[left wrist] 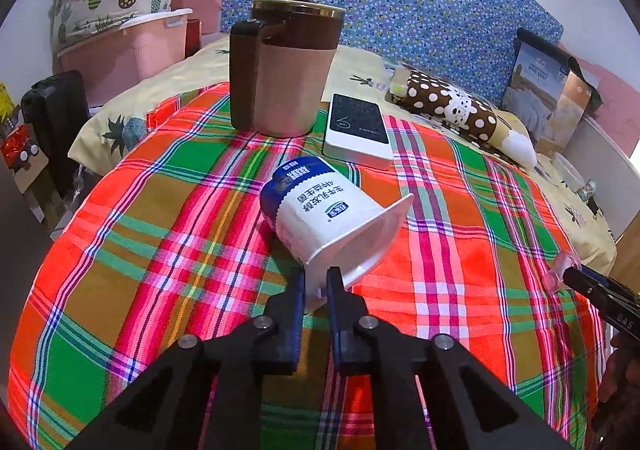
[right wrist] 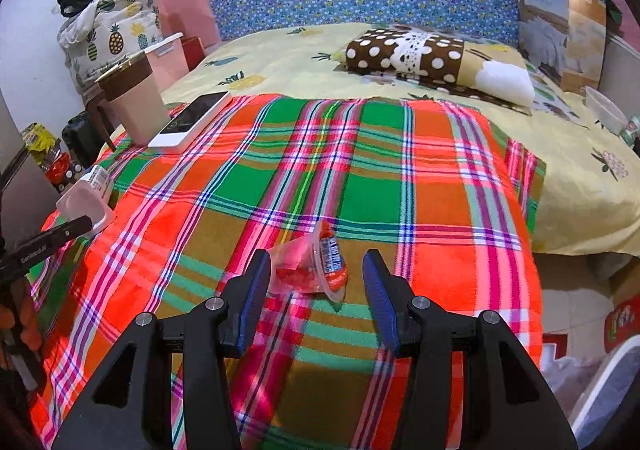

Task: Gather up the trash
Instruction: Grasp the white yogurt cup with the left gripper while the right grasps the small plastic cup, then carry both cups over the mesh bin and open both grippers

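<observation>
A white and blue yogurt cup (left wrist: pixel 324 210) lies on its side on the plaid cloth (left wrist: pixel 140 250), mouth toward me. My left gripper (left wrist: pixel 316 282) is shut on the cup's rim. The cup also shows in the right wrist view (right wrist: pixel 90 192), with the left gripper (right wrist: pixel 80 226) at its rim. A clear jelly cup with a red label (right wrist: pixel 316 266) lies on the plaid cloth (right wrist: pixel 440 190). My right gripper (right wrist: pixel 316 270) is open with a finger on each side of it. In the left wrist view the right gripper (left wrist: pixel 572 274) sits at the jelly cup (left wrist: pixel 560 270).
A brown lidded mug (left wrist: pixel 280 70) and a white phone-like device (left wrist: pixel 358 128) stand on the cloth's far side. A polka-dot pillow (right wrist: pixel 420 58) lies on the yellow sheet behind. A pink storage box (left wrist: pixel 132 50) stands at the left. The bed edge drops off at the right.
</observation>
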Tool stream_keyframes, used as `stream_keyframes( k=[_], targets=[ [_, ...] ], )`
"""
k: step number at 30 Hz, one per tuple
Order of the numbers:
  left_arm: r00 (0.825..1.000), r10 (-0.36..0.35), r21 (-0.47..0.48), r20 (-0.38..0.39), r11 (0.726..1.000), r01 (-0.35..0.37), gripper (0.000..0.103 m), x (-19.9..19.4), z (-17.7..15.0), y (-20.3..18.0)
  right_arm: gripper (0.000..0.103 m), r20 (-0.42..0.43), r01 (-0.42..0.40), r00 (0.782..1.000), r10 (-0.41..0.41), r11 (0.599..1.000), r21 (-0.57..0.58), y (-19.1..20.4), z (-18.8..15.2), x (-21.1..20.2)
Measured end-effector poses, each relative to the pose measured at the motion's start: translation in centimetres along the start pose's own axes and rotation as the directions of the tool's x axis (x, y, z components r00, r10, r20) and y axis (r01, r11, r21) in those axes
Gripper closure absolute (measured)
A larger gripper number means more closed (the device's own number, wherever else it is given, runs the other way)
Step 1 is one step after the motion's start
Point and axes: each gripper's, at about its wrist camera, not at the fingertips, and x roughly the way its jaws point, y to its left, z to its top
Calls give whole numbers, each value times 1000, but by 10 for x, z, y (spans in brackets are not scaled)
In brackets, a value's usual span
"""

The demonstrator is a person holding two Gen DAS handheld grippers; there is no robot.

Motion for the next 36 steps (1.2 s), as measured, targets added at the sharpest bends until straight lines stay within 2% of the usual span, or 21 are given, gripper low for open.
stream_keyframes(
  k=[1, 2, 4, 5, 7, 21, 36],
  targets=[
    [1000, -1, 2, 3, 1000, 1, 93, 0, 0, 0, 55, -4, -12, 1000, 12, 1000, 1, 1, -1, 0],
    [1000, -4, 6, 6, 1000, 4, 93, -2, 0, -1, 64, -5, -17, 1000, 17, 1000, 1, 2, 0, 1],
    [1000, -7, 14, 12, 1000, 7, 95, -4, -1, -3, 75, -8, -21, 1000, 21, 1000, 3, 4, -2, 0],
    [1000, -10, 18, 16, 1000, 10, 95, -6, -1, -4, 84, -6, -20, 1000, 20, 1000, 5, 4, -3, 0],
    [1000, -24, 28, 19, 999, 24, 95, -10, -3, -8, 91, -8, -17, 1000, 17, 1000, 6, 5, -4, -1],
    [991, -132, 94, 14, 987, 131, 95, -54, -31, -53, 92, 41, -58, 998, 56, 998, 39, 12, -27, -46],
    [962, -268, 193, -43, 943, 271, 95, -95, -80, -129, 92, 89, -32, 996, 23, 994, 107, -3, -62, -95]
  ],
)
